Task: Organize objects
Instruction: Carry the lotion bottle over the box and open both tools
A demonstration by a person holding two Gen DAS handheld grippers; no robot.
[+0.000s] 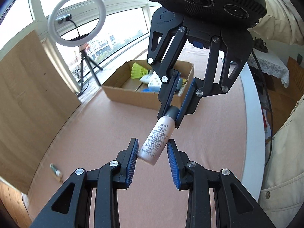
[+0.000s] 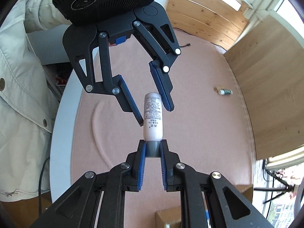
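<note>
Two claws meet at one small pink bottle above the bench. Right claw is clamped narrowly on the bottle's grey cap. Left claw stands part open around the bottle's base, one pad touching, the other apart. Beyond the bottle sits a cardboard box.

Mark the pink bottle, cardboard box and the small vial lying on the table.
pink bottle (image 2: 153,117): right wrist view, on its printed label.
cardboard box (image 1: 131,96): left wrist view, on its front outer wall.
small vial (image 2: 225,91): right wrist view, on its body.
</note>
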